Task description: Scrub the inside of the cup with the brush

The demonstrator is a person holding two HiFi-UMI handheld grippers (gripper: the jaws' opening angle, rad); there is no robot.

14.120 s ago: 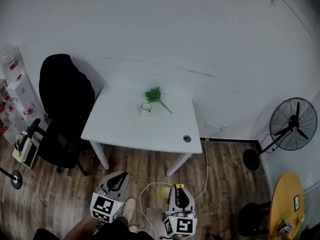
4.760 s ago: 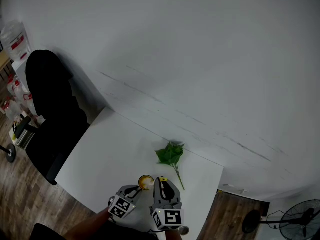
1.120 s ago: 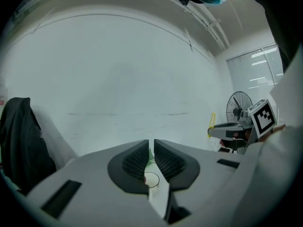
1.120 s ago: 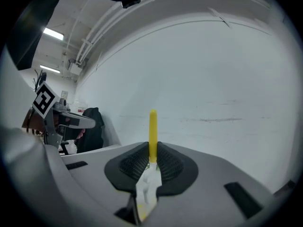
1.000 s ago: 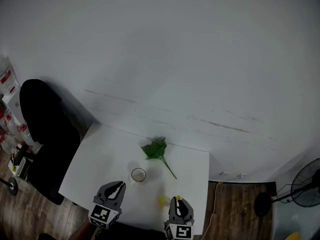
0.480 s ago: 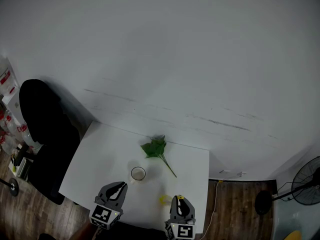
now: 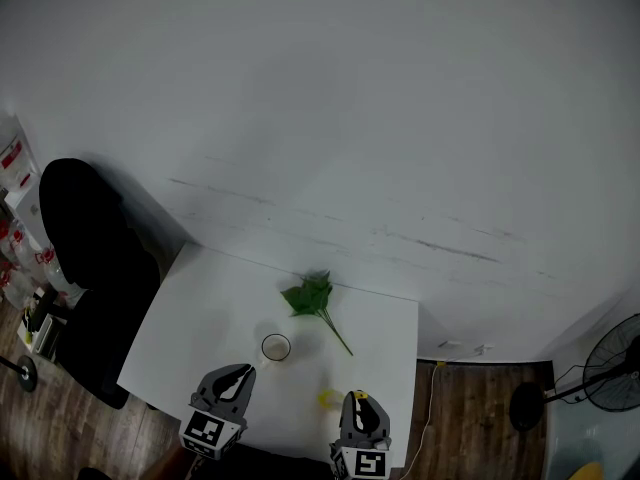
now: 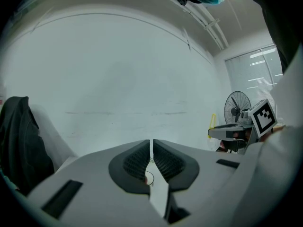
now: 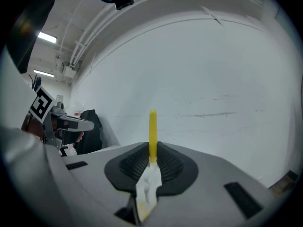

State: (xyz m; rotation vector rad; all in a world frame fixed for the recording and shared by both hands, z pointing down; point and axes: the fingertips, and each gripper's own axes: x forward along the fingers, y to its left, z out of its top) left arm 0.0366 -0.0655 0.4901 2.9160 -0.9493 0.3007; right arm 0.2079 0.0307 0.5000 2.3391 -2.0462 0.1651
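White rectangular table [image 7: 200,298] below me, set against white wall. At its near edge I hold left gripper [image 7: 240,372], jaws together, nothing between them. Right gripper [image 7: 355,399] beside it, well apart, clamped on slim yellow plastic brush handle [image 9: 153,131], which sticks up past the pads. Just ahead of left gripper: small round white cup [image 7: 276,348], upright, neither gripper touching it. Beyond cup, green leafy sprig [image 7: 312,298]. Black office chair [image 7: 85,238] off table's left.

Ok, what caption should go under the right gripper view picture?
The right gripper clamps a yellow brush, its handle sticking up against the white wall.
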